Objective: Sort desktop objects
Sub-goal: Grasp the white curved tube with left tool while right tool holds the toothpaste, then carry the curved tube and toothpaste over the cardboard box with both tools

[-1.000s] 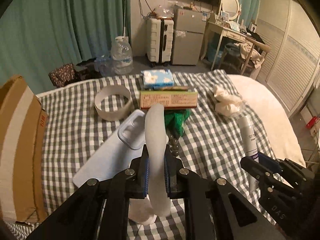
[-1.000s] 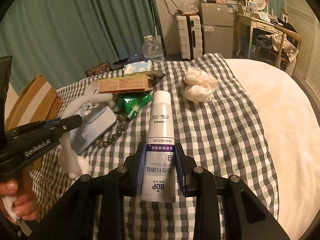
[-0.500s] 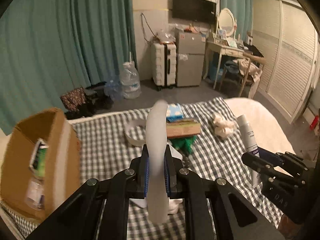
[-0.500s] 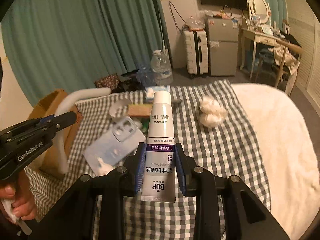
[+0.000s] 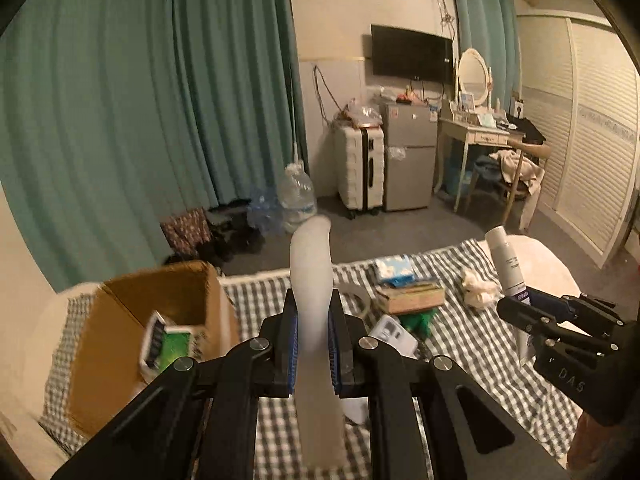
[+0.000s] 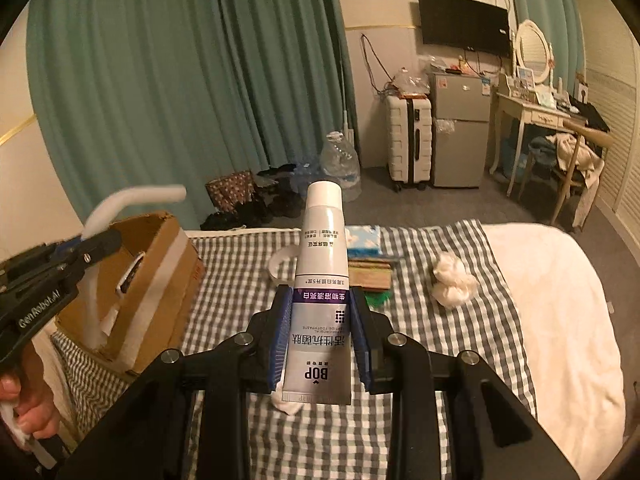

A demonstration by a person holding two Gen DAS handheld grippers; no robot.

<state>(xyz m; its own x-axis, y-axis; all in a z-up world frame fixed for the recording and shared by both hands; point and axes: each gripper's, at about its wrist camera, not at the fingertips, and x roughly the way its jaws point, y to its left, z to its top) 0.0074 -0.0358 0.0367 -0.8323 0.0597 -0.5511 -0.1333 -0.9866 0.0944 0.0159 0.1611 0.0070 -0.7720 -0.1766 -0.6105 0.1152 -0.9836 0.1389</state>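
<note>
Between the blue pads of the right gripper (image 6: 320, 344) sits a white toothpaste tube (image 6: 320, 280), its jaws clamped on the printed lower half and its cap pointing toward twelve o'clock above the bed. At nine o'clock in that view, the left gripper (image 6: 86, 240) pinches a curved white band (image 6: 132, 196), whose free end bends toward three o'clock. From the left wrist view, the same band (image 5: 311, 280) runs up between the narrow jaws of the left gripper (image 5: 312, 344), pressed by both pads. Just to the left of it, at about nine o'clock, stands an open cardboard box (image 5: 120, 336) with a green-and-white packet (image 5: 168, 344) leaning inside. Beyond both grippers, toward twelve o'clock, the checked cloth (image 6: 440, 360) carries a pale ring (image 6: 280, 264), a flat tan box (image 5: 412, 296) with a blue-and-white tissue pack (image 5: 394, 270) behind it, a green wrapper (image 5: 418, 318) and a crumpled white wad (image 6: 452, 284) at about two o'clock. A person's hand (image 6: 24, 408) grips the left tool's handle at seven o'clock in the right wrist view.
</note>
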